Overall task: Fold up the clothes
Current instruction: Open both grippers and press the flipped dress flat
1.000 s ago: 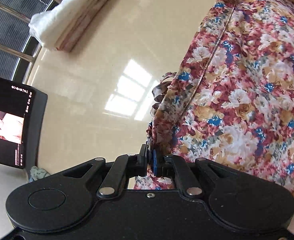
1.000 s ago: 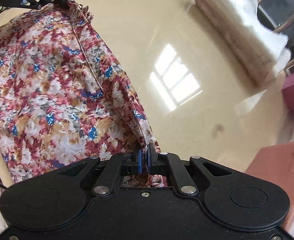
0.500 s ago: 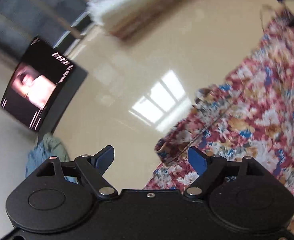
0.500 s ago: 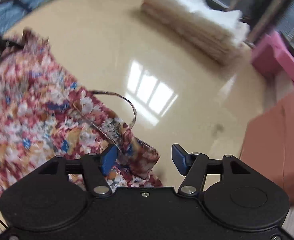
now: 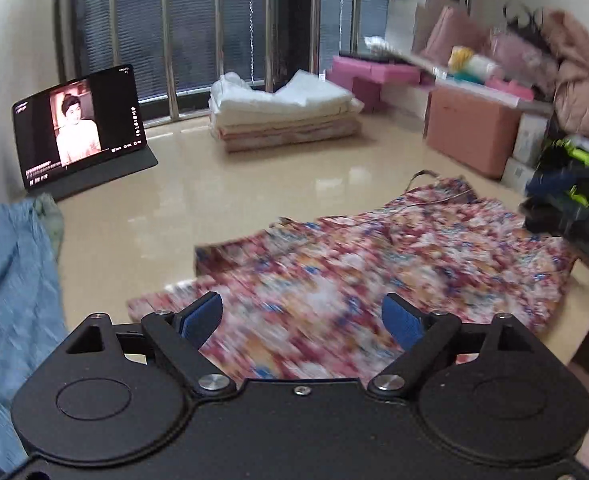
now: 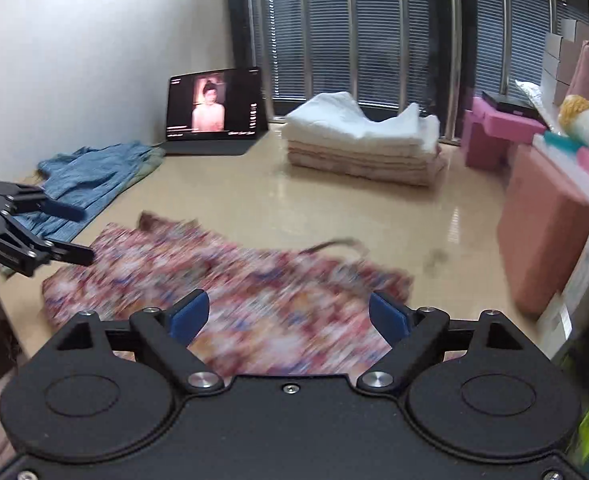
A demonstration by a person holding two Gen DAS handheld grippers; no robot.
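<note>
Glossy beige floor (image 5: 230, 208) bears crumpled floral garment (image 5: 374, 264); both claws (image 5: 300, 318) (image 6: 288, 316) opening, nothing between.

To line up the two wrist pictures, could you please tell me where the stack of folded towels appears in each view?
Left wrist view: the stack of folded towels sits upper centre, against the window bars, right of the tablet.
Right wrist view: the stack sits right of centre, again right of the tablet.
Shared landmark: the floral garment spread just beyond each tool.
</note>
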